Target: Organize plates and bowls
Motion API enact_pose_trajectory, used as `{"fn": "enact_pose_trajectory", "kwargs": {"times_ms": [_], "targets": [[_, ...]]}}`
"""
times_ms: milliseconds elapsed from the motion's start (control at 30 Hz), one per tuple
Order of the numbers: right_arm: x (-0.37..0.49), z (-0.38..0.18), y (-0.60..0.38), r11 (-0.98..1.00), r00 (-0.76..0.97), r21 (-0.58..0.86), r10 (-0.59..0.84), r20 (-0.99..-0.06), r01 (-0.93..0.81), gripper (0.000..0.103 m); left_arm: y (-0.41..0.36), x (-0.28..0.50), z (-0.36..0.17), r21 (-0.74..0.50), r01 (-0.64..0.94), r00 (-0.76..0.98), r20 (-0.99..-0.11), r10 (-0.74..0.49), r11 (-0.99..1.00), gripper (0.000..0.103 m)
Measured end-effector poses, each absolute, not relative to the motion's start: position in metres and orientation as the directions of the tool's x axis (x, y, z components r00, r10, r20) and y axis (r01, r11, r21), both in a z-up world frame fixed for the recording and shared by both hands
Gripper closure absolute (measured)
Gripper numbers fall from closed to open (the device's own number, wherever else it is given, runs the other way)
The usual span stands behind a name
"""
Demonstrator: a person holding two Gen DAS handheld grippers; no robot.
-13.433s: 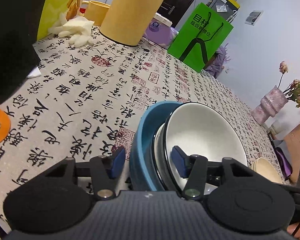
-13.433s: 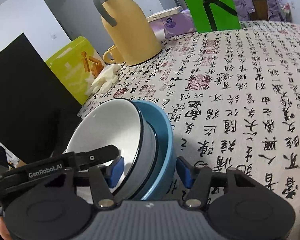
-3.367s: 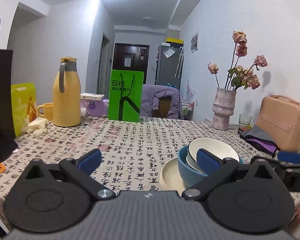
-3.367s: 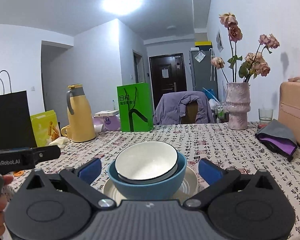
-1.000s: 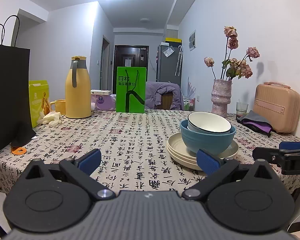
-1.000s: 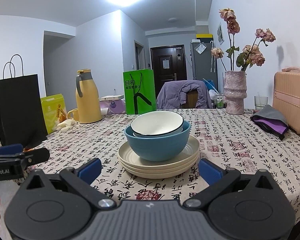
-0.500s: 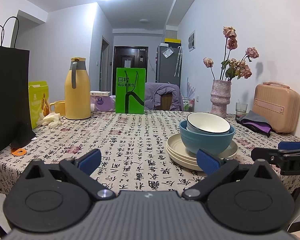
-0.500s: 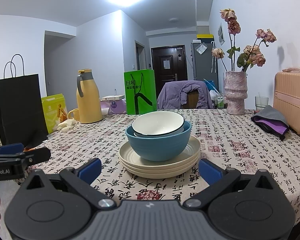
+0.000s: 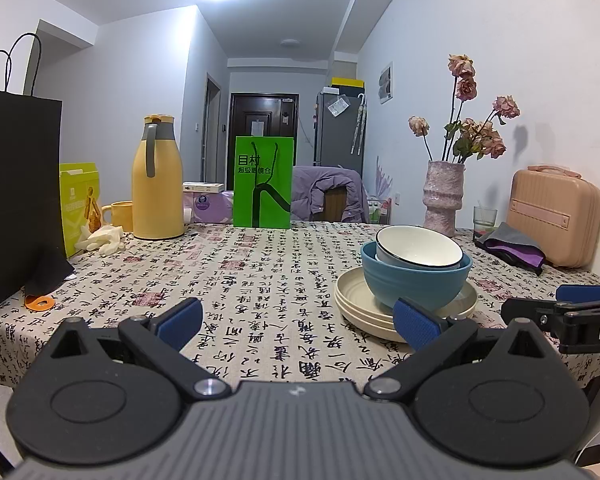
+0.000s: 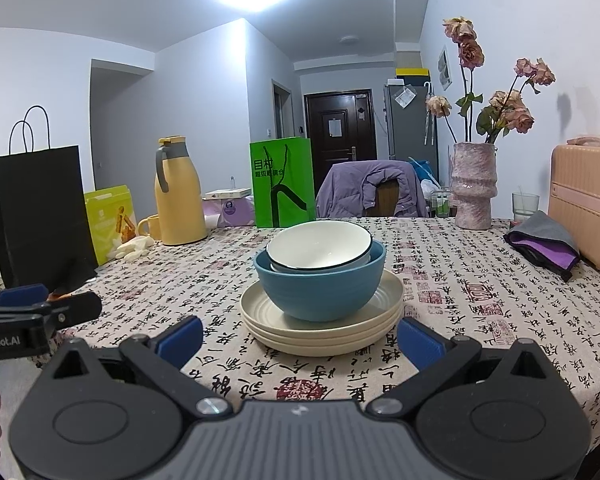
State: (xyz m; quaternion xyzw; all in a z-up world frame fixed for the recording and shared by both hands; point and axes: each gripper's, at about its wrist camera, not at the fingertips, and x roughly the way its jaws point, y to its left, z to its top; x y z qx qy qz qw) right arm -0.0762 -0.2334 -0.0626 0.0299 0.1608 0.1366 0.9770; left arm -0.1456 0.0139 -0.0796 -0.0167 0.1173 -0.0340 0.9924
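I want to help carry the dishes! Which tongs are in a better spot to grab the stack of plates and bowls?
Probably the right tongs: open, with the cream plates and blue bowl centred straight ahead. From the left tongs, also open, the stack sits off to the right.

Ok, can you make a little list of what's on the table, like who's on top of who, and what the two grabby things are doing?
top: white bowl, tilted, nested in the blue bowl
middle: blue bowl, sitting on the plates
bottom: stack of cream plates on the tablecloth
left gripper: fingers wide open, holding nothing, short of the stack
right gripper: fingers wide open, holding nothing, facing the stack
far side of table: yellow thermos, green bag, vase of flowers
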Motion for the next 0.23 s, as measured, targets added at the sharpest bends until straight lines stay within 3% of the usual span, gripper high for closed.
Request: {"fn": "enact_pose_trajectory", "kwargs": {"times_ms": [233], "targets": [[-0.0762,-0.0626,-0.2332,0.961,0.911,0.102,0.277,-0.306,-0.257,0.0,0.0158,-0.1453,-0.079,-0.045,0.067,0.97,-0.229,-0.075,0.997,0.0]]}}
